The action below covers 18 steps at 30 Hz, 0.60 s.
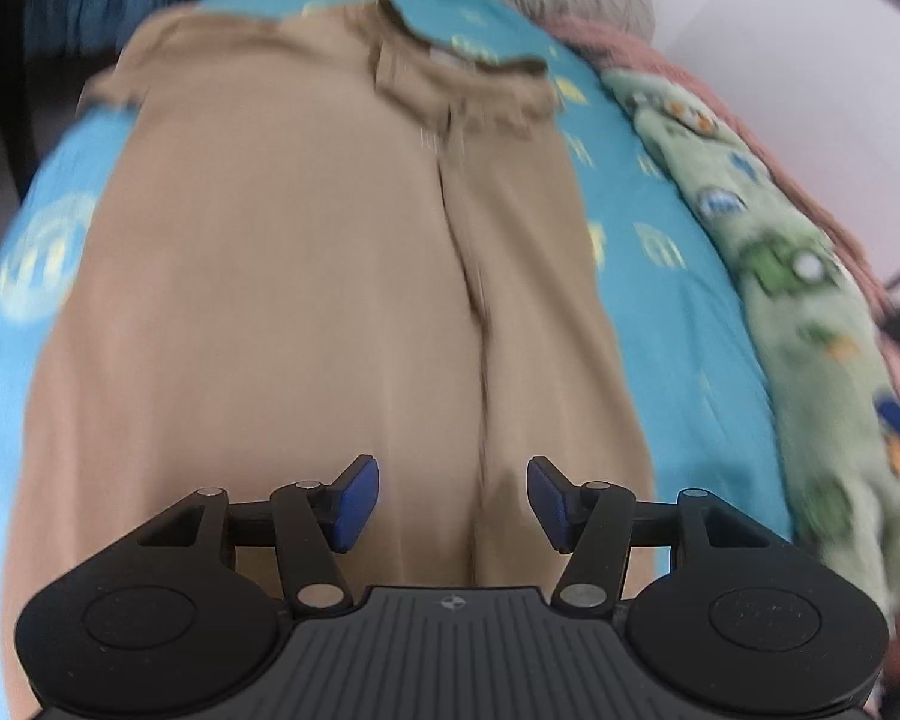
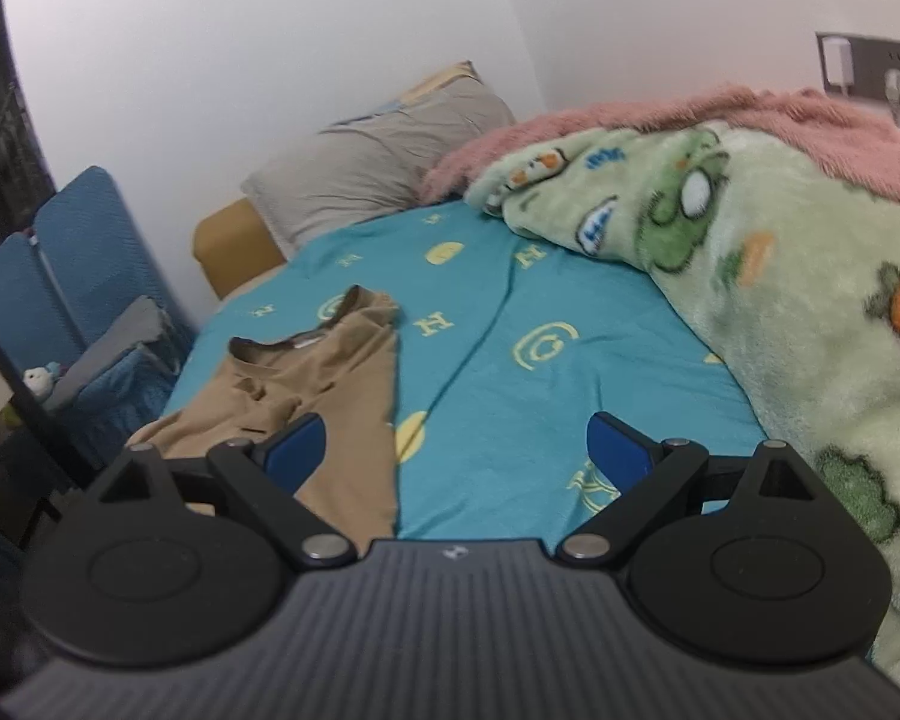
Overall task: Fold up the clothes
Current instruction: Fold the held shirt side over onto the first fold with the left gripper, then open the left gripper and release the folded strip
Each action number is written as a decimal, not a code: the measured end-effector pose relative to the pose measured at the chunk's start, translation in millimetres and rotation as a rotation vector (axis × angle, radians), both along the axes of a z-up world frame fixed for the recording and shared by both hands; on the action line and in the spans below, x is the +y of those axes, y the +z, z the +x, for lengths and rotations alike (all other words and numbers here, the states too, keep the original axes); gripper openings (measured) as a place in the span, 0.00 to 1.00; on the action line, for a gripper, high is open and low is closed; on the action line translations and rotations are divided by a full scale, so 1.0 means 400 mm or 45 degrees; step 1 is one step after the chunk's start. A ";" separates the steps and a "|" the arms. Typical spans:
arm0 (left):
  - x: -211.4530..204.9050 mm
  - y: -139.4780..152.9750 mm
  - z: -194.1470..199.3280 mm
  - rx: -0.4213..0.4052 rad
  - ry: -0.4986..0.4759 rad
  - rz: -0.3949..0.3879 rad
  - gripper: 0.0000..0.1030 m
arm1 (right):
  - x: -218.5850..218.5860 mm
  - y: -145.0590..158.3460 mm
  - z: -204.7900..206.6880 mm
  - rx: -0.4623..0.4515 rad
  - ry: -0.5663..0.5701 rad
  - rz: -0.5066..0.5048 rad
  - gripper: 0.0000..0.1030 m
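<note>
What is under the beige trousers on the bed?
The beige trousers lie on a blue patterned sheet. The sheet under them is covered and cannot be seen.

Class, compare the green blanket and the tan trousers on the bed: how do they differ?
The blanket is fluffy green with cartoon prints; the trousers are plain tan. The blanket lies bunched along the bed's wall side; the trousers lie spread flat. Both rest on the blue sheet, and neither is gripped.

Tan trousers (image 1: 306,276) lie spread flat on the turquoise bedsheet (image 1: 678,312), waistband at the far end, unfolded.
</note>
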<state>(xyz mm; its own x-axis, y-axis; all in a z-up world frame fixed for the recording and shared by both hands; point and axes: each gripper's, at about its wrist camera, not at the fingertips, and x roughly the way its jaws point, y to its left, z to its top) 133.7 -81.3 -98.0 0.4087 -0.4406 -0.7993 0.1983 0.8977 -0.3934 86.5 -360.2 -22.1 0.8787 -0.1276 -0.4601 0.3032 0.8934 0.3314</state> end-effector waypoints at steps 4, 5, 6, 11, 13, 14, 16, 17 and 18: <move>-0.013 -0.008 -0.108 -0.002 -0.048 0.036 0.52 | 0.027 0.016 -0.032 -0.011 0.017 -0.025 0.93; -0.017 -0.016 -0.122 0.016 -0.057 0.028 0.44 | 0.034 0.020 -0.040 -0.013 0.021 -0.031 0.93; -0.022 -0.024 -0.135 0.034 -0.066 0.020 0.25 | 0.037 0.021 -0.050 -0.010 0.030 -0.020 0.93; -0.019 -0.026 -0.182 0.016 -0.110 0.008 0.03 | 0.041 0.023 -0.097 0.001 0.037 0.030 0.93; -0.020 -0.011 -0.200 -0.017 -0.114 0.026 0.02 | 0.044 0.025 -0.106 0.002 0.037 0.025 0.93; -0.028 0.000 -0.210 -0.056 -0.117 0.077 0.02 | 0.045 0.025 -0.107 0.000 0.040 0.023 0.93; -0.045 0.017 -0.240 -0.140 -0.126 0.187 0.02 | 0.048 0.027 -0.107 -0.005 0.048 0.019 0.93; -0.050 0.015 -0.250 -0.137 -0.127 0.212 0.02 | 0.049 0.027 -0.107 -0.007 0.053 0.017 0.93; -0.053 0.013 -0.256 -0.131 -0.130 0.232 0.02 | 0.051 0.028 -0.107 -0.009 0.057 0.015 0.93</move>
<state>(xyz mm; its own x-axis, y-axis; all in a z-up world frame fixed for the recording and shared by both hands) 31.4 -102.5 -92.8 0.4528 -0.3357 -0.8260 0.3221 0.9254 -0.1995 43.8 -339.8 -11.0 0.8866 -0.0828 -0.4551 0.2610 0.9019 0.3443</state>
